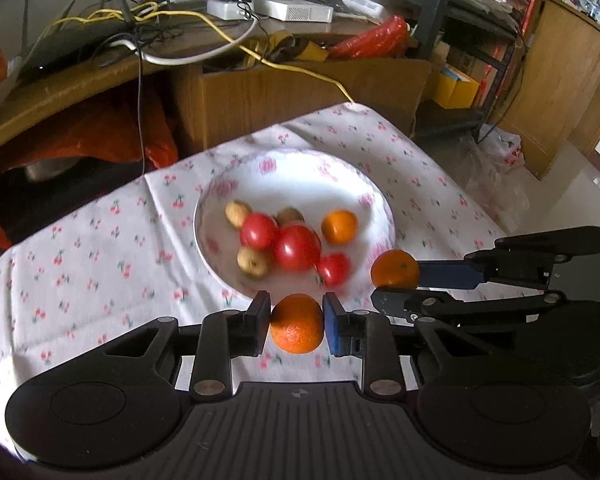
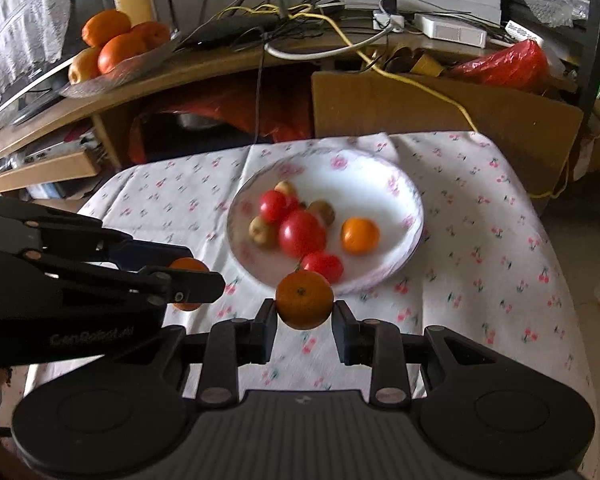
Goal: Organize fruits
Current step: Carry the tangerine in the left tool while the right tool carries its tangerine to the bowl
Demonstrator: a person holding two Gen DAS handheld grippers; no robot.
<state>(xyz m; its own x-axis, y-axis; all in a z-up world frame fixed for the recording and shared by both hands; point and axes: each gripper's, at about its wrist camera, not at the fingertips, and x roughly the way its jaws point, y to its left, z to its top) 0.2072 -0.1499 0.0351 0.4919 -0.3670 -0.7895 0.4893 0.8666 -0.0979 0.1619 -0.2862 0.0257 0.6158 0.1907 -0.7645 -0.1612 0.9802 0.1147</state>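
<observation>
Left gripper (image 1: pixel 296 322) pinching an orange (image 1: pixel 297 323) by its sides between the two pads, carried clear of the cloth-covered worktop (image 1: pixel 80 280) just short of the plate's 6 o'clock rim. Right gripper (image 2: pixel 305 306) likewise clamped on a second orange (image 2: pixel 305 300), stem end facing the camera, hanging near that same rim. Side-on grips across the widest part, probably so that round fruit cannot roll out on the way. Both held out towards the plate (image 1: pixel 380 200), which suggests delivery into it as the step in hand (a judgement, not a thing seen).

Plate roughly centred on the worktop, with its fruit bunched at about 7 o'clock and bare white from 12 to 3 o'clock, so room enough for two more.

Counted in the plate:
- three red tomato-like fruits (image 1: pixel 296 246)
- three small brownish fruits (image 1: pixel 253 261), kind unclear through the blur
- one orange already lying inside (image 1: pixel 339 226) at about 3 o'clock of the cluster

Counted in the grippers: two oranges, one each. Three oranges in all, then, among the task's things.

Further off at 10 o'clock in the right wrist view, a separate dish of oranges (image 2: pixel 120 46) on a wooden shelf, apparently not part of the job.
</observation>
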